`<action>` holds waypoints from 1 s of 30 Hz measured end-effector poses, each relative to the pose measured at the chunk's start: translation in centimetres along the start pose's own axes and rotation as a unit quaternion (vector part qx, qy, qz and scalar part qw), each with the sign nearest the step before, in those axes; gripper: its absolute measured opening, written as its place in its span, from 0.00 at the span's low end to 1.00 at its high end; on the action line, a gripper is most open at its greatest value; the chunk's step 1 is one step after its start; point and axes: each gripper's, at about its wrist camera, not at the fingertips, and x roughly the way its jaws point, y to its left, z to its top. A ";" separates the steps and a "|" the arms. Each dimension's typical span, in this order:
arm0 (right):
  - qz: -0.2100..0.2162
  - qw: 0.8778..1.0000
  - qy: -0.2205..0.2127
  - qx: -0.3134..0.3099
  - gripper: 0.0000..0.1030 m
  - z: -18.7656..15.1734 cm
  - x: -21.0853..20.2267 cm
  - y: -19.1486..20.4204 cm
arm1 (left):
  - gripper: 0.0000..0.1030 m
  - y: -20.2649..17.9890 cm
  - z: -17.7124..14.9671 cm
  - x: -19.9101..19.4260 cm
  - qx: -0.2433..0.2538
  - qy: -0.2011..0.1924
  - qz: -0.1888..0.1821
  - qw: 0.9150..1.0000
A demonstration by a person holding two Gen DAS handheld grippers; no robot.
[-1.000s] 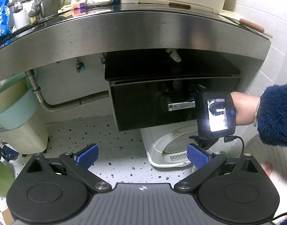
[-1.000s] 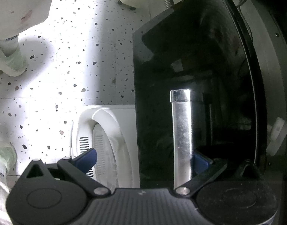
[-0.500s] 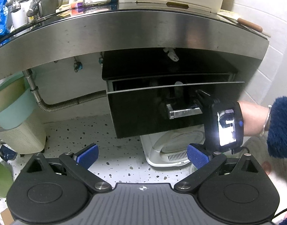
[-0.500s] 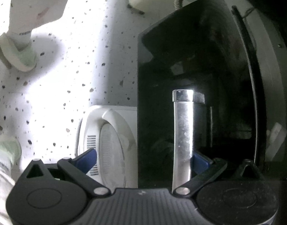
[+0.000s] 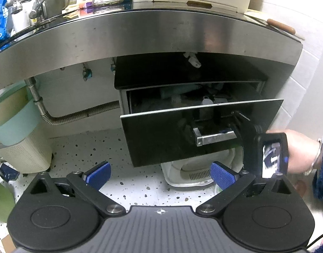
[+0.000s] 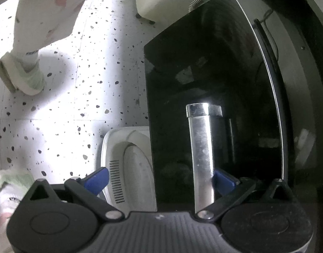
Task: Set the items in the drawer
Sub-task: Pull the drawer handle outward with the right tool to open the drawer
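A black glossy drawer (image 5: 172,135) under the steel counter stands partly pulled out, with several items inside at its top opening. Its metal bar handle (image 5: 216,137) is hooked by my right gripper (image 5: 238,124), seen from the left wrist view. In the right wrist view the handle (image 6: 201,154) runs between my open fingers; the right blue pad (image 6: 223,181) sits behind the bar and the left pad is apart from it. My right gripper (image 6: 159,181) is open. My left gripper (image 5: 159,174) is open and empty, held back over the floor in front of the drawer.
A white plastic appliance (image 5: 195,172) sits on the speckled floor under the drawer. A flexible metal pipe (image 5: 77,116) and a mint basin on a cream basket (image 5: 18,126) are at the left. The counter top (image 5: 140,27) holds a phone, cups and a white box.
The drawer has slid outward, from shut to partly open, pulled by my right gripper at the handle. Its contents now show. My left gripper has stayed open and nearly still.
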 end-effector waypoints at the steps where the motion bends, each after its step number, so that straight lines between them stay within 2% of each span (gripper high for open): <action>1: 0.001 1.000 -0.001 0.004 1.00 0.0 -0.2 0.2 | 0.99 -0.1 0.0 -0.1 0.001 -0.001 0.000 1.000; 8: 0.009 0.999 -0.011 0.040 1.00 0.0 -1.2 0.9 | 0.99 -0.3 0.1 -0.3 0.008 -0.004 0.000 1.000; 12: 0.004 1.000 -0.008 0.030 1.00 0.0 -1.5 1.6 | 0.99 -0.6 0.1 -0.4 0.011 -0.005 0.000 1.000; 17: 0.023 0.998 -0.016 0.059 1.00 -0.1 -2.2 1.3 | 0.99 -0.7 0.3 -0.4 0.014 -0.005 -0.001 1.000; 24: 0.014 0.999 0.010 0.036 1.00 0.6 -2.8 3.2 | 0.99 -0.9 0.5 -0.4 0.017 -0.005 -0.007 1.000; 30: 0.050 0.997 0.003 0.065 1.00 0.4 -4.4 3.0 | 0.99 -1.1 0.5 -0.5 0.016 -0.003 -0.012 1.000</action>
